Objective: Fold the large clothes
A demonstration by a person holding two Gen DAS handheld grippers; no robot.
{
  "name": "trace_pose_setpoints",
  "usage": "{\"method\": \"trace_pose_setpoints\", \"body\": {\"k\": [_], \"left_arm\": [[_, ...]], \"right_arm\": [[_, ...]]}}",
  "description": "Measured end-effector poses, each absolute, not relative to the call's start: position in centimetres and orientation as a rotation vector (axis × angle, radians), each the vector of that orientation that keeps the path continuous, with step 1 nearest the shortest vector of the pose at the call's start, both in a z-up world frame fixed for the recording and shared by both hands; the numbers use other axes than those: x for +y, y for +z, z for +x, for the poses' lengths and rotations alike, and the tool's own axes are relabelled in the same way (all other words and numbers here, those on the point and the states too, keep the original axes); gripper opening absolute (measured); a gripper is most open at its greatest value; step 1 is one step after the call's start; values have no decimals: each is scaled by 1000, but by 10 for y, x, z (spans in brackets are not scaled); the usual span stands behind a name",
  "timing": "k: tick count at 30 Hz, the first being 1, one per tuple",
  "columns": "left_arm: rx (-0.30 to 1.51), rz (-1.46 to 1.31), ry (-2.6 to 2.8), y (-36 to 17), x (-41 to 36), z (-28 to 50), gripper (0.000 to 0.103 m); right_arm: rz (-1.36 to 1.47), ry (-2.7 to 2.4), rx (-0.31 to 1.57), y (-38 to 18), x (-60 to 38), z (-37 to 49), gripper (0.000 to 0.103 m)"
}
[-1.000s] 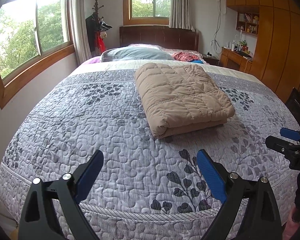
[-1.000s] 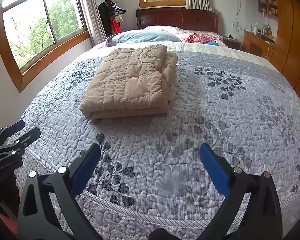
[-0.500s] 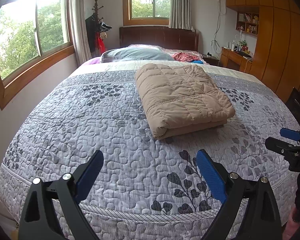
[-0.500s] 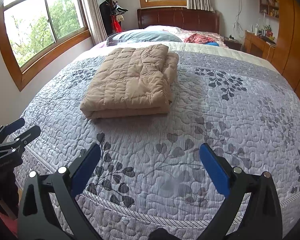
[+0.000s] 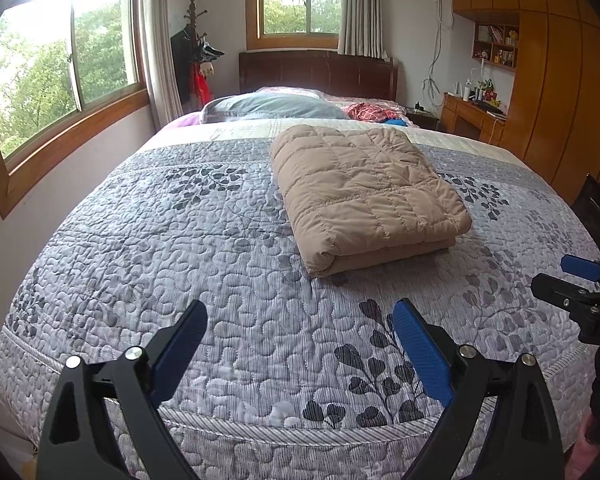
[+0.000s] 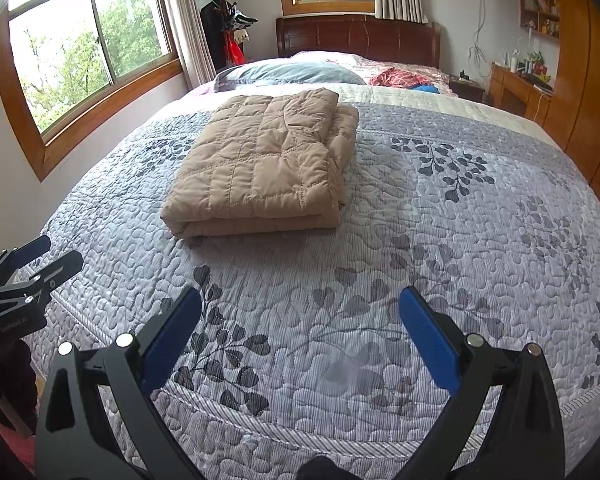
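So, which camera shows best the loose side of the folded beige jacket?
The right wrist view: the folded beige jacket shows its stacked edges and a part sticking out at the right. The left wrist view shows the jacket mostly from its rounded fold.

Bare bed (image 5: 148, 264) in front of both tools, only the folded jacket (image 5: 364, 196) lying farther back

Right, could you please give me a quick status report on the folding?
Left gripper open, empty. Right gripper open, empty. Tan quilted puffer jacket folded flat on grey leaf-print bedspread. Nothing between.
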State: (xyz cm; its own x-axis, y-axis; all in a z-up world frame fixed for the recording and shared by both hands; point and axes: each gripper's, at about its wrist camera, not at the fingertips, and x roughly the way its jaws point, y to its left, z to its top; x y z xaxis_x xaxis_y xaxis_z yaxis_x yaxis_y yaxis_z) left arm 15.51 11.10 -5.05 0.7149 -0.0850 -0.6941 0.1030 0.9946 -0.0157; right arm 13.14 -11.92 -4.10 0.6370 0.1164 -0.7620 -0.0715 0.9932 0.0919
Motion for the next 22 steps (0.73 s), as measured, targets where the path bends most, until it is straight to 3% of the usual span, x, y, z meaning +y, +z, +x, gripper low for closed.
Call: {"method": "trace_pose_setpoints", "body": {"k": [22], "left_arm": [[781,13,-101,-55,113,157,94]], "right_arm": [[59,102,896,-49,-120,137,98]]}}
